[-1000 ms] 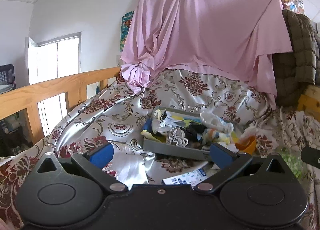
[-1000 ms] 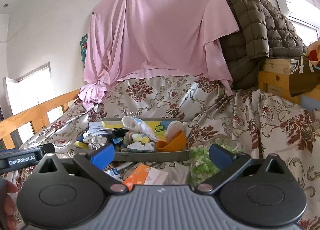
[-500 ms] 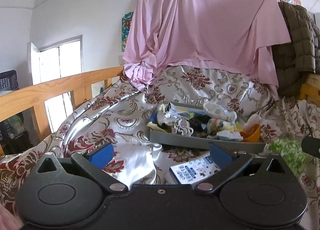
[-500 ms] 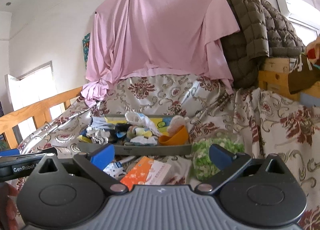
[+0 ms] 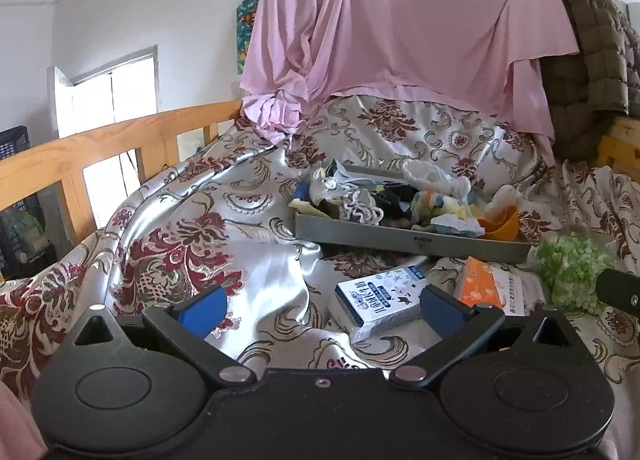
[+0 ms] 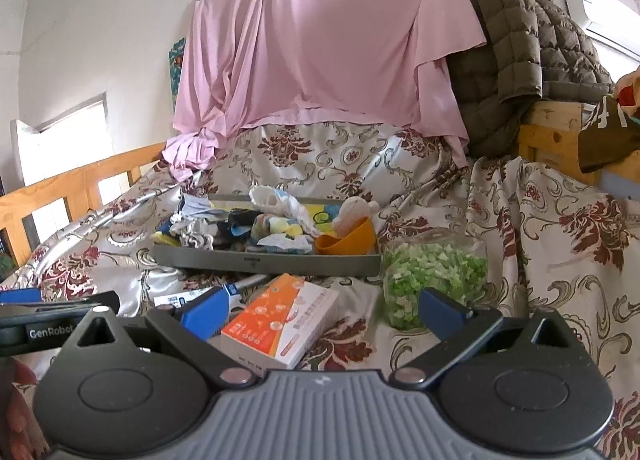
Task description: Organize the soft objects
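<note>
Both grippers, left (image 5: 322, 306) and right (image 6: 322, 306), are held empty, jaws spread, and have been lowered toward the bed (image 5: 192, 228). Nearest lie two boxes (image 6: 280, 320); beyond, the soft objects (image 6: 256, 226) are heaped in a grey tray (image 6: 264, 262) mid-bed, now within closer reach.

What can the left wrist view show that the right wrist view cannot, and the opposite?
Only the left wrist view shows the whole blue and white box. Only the right wrist view shows the air conditioner on the wall. Both show the grey tray of soft items, the orange box, the bag of green pieces and the pink sheet. Both grippers are open.
</note>
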A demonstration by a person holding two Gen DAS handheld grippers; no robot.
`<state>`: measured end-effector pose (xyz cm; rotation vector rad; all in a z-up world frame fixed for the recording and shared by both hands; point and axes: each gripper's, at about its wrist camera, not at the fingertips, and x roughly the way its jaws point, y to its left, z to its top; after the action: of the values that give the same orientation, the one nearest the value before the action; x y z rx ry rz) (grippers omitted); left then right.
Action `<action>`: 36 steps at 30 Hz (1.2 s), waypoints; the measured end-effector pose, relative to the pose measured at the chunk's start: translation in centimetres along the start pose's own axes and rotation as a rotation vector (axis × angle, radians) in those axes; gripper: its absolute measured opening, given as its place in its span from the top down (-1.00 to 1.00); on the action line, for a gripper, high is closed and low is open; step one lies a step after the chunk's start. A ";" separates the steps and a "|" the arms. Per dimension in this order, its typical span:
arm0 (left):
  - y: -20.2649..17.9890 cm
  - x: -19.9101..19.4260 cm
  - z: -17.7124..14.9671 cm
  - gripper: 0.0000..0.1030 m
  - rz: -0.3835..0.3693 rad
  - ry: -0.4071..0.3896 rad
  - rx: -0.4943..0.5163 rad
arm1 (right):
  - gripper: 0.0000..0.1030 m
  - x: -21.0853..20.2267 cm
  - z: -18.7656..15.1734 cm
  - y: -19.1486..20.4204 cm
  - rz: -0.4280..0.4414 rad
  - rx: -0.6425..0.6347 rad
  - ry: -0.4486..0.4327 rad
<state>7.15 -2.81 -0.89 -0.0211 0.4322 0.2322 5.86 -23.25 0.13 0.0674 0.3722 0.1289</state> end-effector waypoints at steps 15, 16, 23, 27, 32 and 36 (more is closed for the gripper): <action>-0.6 -0.1 -0.7 -0.98 -0.031 0.005 0.021 | -0.99 0.5 -0.5 -0.5 -0.009 0.021 0.023; -0.6 -0.1 -0.7 -0.98 -0.031 0.005 0.021 | -0.99 0.5 -0.5 -0.5 -0.009 0.021 0.023; -0.5 -0.1 -0.7 -0.98 -0.024 0.010 0.016 | -0.99 0.6 -0.5 -0.6 -0.009 0.022 0.029; -0.3 0.1 -0.7 -0.98 -0.023 0.017 0.013 | -0.99 0.7 -0.7 -0.7 -0.008 0.030 0.034; -0.3 0.1 -0.7 -0.98 -0.024 0.016 0.015 | -0.99 0.7 -0.7 -0.6 -0.009 0.029 0.034; -0.4 0.0 -0.7 -0.98 -0.023 0.016 0.014 | -0.99 0.7 -0.7 -0.6 -0.010 0.029 0.034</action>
<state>6.98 -3.23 -1.56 -0.0140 0.4498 0.2065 6.30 -23.75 -0.81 0.0922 0.4080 0.1150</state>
